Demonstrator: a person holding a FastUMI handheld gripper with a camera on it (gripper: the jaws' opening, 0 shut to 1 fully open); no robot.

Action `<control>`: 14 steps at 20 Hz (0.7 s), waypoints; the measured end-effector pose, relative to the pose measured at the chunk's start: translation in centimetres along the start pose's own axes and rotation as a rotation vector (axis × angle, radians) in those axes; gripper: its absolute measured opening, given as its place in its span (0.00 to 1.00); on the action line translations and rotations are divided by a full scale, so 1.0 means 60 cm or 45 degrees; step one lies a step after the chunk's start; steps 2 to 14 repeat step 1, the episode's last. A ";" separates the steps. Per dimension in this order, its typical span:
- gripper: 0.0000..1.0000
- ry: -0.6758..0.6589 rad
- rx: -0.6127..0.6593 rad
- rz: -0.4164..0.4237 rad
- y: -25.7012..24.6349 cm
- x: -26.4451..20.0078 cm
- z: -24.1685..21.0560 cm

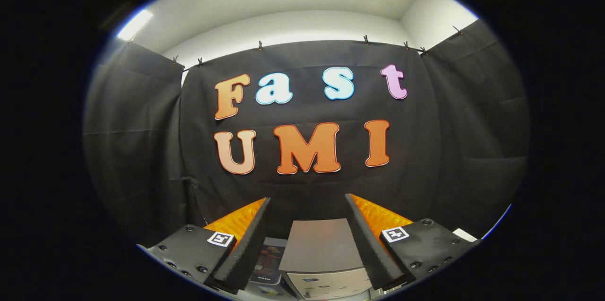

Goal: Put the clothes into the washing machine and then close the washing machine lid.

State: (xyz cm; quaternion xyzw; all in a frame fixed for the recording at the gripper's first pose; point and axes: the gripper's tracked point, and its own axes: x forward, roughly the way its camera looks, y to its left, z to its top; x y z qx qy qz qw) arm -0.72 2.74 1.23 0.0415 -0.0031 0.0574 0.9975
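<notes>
While you've got the gripper (307,239) held up high like this, the washing machine (323,256) sits low between the fingers (246,244) and a bit beyond them, so the coming move is basically down and forward. The fingers are spread wide apart and holding nothing, with the grey top of the machine showing in the gap. I'd guess that flat grey panel is the lid, lying closed or nearly so, but from this angle I can't tell for sure. I can't pick out the clothes from here. There's a darker boxy thing (270,258) just left of the machine, near the left finger, too murky to name. Nothing seems to stand in the way; the black cloth wall (307,183) hangs well behind.
</notes>
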 end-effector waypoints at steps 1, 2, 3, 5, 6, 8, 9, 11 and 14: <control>0.98 -0.002 0.000 -0.002 0.001 0.000 0.001; 0.98 -0.002 0.000 -0.002 0.001 0.000 0.001; 0.98 -0.002 0.000 -0.002 0.001 0.000 0.001; 0.98 -0.002 0.000 -0.002 0.001 0.000 0.001; 0.98 -0.002 0.000 -0.002 0.001 0.000 0.001; 0.98 -0.002 0.000 -0.002 0.001 0.000 0.001; 0.98 -0.002 0.000 -0.002 0.001 0.000 0.001; 0.98 -0.002 0.000 -0.002 0.001 0.000 0.001; 0.98 -0.002 0.000 -0.002 0.001 0.000 0.001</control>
